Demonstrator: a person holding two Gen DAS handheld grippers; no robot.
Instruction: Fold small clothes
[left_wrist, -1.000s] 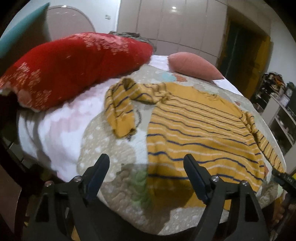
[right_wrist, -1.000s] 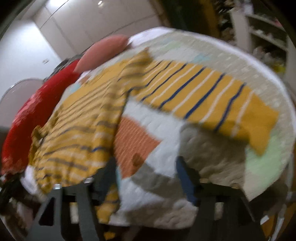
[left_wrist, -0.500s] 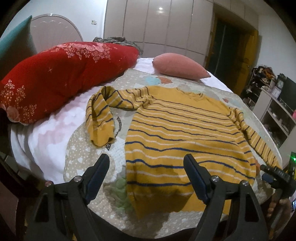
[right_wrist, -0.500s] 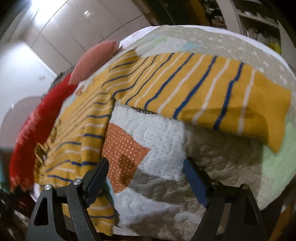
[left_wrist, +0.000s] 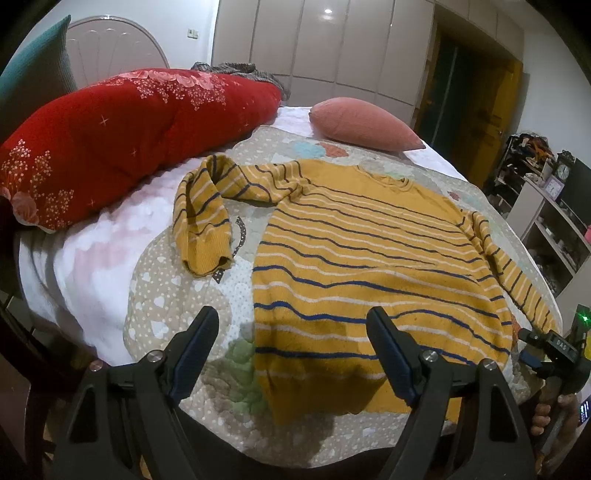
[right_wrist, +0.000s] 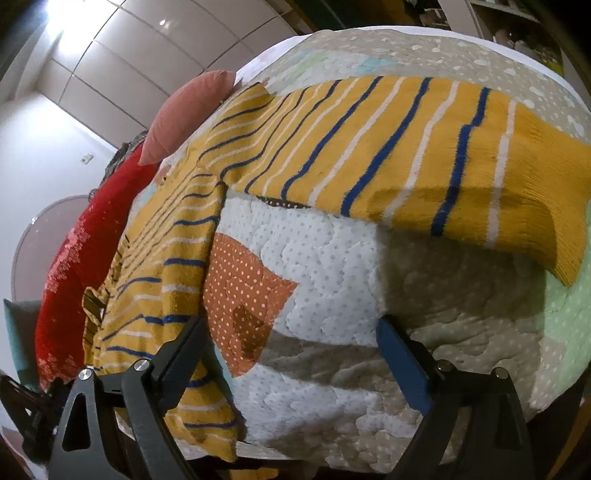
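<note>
Right wrist view: right gripper (right_wrist: 291, 345) is opening wider and has sunk toward the quilt (right_wrist: 332, 266), nothing between its jaws; the sweater (right_wrist: 369, 147) sleeve is lying at one o'clock, probably the next grab. Left gripper (left_wrist: 291, 339) is hanging open, empty, over the hem.

Bed (left_wrist: 92, 280): patchwork quilt (left_wrist: 173, 295) spread over it.
On quilt: striped yellow sweater (left_wrist: 362, 266), flat, ahead of the jaws.
Beyond sweater: red pillow (left_wrist: 122, 136), pink cushion (left_wrist: 362, 123).

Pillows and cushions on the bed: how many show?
3: a red floral pillow at the left, a pink cushion at the far end beyond the striped sweater, a teal cushion at upper left. More may be hidden.
</note>
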